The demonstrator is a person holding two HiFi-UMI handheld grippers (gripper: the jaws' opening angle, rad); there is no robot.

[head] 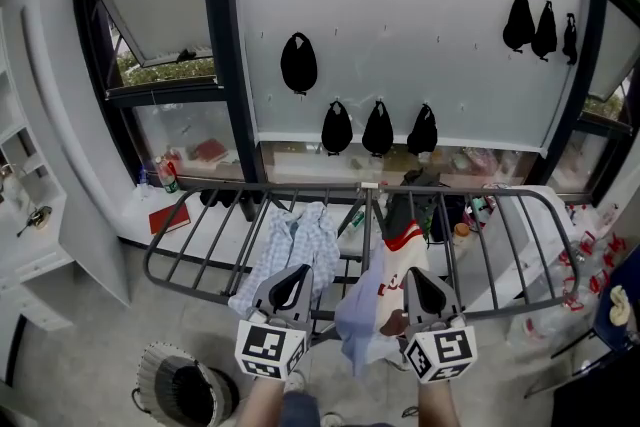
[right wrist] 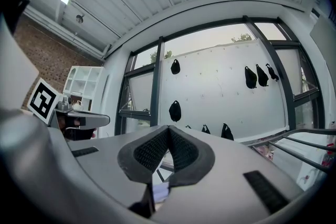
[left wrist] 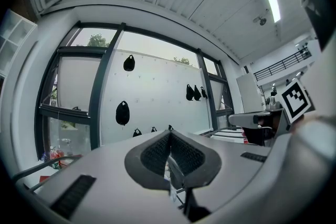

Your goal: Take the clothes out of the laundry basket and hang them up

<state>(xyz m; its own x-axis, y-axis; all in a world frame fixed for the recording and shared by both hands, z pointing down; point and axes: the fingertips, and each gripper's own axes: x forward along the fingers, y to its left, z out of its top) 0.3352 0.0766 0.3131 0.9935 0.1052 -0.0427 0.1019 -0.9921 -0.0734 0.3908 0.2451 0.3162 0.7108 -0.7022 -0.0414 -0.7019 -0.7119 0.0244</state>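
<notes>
Clothes: blue checked garment (head: 290, 250) and white-and-red garment (head: 385, 300) hang draped over drying rack (head: 200, 255), centre frame. Left gripper (head: 292, 280) and right gripper (head: 420, 280) just below them, jaws closed, nothing held. Likely between items. Next: open jaws, reach laundry basket (head: 180, 380), lower left; contents unreadable.

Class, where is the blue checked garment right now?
Head view: draped over the drying rack's left half, the blue checked garment hangs left of the white-and-red garment, just beyond the left gripper.
</notes>
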